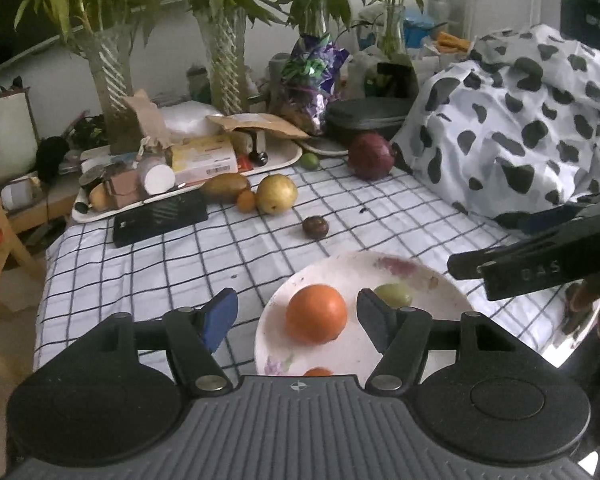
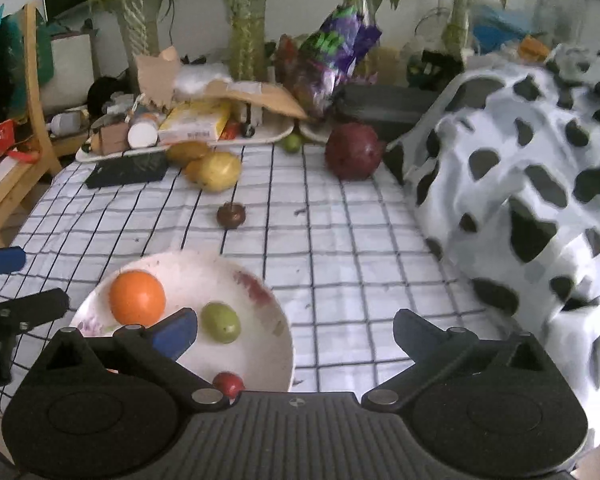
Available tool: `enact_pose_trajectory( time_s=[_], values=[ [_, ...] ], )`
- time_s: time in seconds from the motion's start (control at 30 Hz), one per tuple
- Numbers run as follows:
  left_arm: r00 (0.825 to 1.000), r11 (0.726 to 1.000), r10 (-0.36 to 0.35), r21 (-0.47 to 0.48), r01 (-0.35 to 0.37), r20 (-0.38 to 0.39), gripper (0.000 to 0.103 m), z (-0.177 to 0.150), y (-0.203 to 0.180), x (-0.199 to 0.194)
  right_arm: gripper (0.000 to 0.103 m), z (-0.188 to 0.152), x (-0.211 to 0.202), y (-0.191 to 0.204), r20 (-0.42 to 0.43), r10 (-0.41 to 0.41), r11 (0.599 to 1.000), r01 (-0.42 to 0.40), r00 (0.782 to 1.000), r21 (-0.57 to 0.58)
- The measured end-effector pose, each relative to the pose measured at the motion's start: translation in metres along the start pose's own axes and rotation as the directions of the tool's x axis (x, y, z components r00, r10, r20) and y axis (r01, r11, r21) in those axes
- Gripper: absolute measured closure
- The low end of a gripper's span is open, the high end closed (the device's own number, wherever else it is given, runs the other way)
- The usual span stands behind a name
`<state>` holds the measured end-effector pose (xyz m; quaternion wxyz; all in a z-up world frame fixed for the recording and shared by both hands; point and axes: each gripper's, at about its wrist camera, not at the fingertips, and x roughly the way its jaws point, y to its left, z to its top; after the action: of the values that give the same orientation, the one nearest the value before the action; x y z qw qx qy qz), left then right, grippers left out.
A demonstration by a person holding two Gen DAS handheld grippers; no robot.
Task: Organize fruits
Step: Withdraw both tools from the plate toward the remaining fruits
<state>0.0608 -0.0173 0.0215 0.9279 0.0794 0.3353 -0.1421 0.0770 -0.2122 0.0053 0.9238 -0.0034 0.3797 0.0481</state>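
Observation:
A white plate (image 1: 440, 296) (image 2: 260, 344) sits near the front of the checked tablecloth. It holds an orange (image 1: 316, 314) (image 2: 137, 297), a small green fruit (image 1: 394, 295) (image 2: 221, 322) and a small red fruit (image 2: 229, 384). My left gripper (image 1: 296, 316) is open, its jaws on either side of the orange, above the plate. My right gripper (image 2: 296, 328) is open and empty over the plate's right edge. On the cloth lie a dark small fruit (image 1: 315, 227) (image 2: 231, 215), a yellow pear (image 1: 277, 194) (image 2: 219, 171), a brownish mango (image 1: 225, 187), a small orange fruit (image 1: 245, 201), a pomegranate (image 1: 371, 156) (image 2: 354, 151) and a lime (image 1: 310, 161) (image 2: 291, 143).
A cluttered tray (image 1: 276, 162) and a black phone (image 1: 160, 218) lie at the back left. Vases with plants (image 1: 228, 64) stand behind. A cow-print cloth heap (image 1: 520, 120) (image 2: 540, 184) fills the right side. A wooden chair (image 2: 40, 120) stands left of the table.

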Motion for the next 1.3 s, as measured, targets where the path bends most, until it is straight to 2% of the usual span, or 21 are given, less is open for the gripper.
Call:
enact_pose_trajectory(
  time_s=[0.1,0.23,0.53,0.7,1.03,1.3],
  values=[
    [1.0,1.0,-0.006,-0.008,0.006,0.021,0.038,0.004,0.0,0.001,0.0,-0.001,-0.005,-0.005,0.044,-0.013,1.0,0.014,0.999,-0.018],
    [1.0,1.0,-0.008,-0.013,0.009,0.017,0.038,0.006,0.0,0.006,0.0,-0.009,0.009,-0.014,0.02,-0.064,0.998,0.065,0.998,-0.007],
    [0.999,0.999,0.002,0.033,-0.003,0.039,0.038,0.007,0.007,0.009,0.0,-0.007,0.019,-0.022,0.038,-0.067,0.997,0.065,0.997,0.034],
    [0.999,1.0,-0.008,0.011,0.008,0.04,0.038,0.012,0.015,0.018,0.0,0.001,0.021,-0.023,0.083,-0.057,0.998,0.055,0.995,0.026],
    [0.999,0.998,-0.037,0.049,0.037,0.004,0.039,0.022,0.018,0.043,0.0,0.013,0.039,-0.023,0.069,-0.04,0.999,0.039,0.997,0.011],
    [0.999,0.997,-0.041,0.068,0.041,0.001,0.038,0.034,0.025,0.067,0.0,0.027,0.06,-0.018,0.045,0.023,0.999,-0.022,0.999,-0.028]
  ],
)
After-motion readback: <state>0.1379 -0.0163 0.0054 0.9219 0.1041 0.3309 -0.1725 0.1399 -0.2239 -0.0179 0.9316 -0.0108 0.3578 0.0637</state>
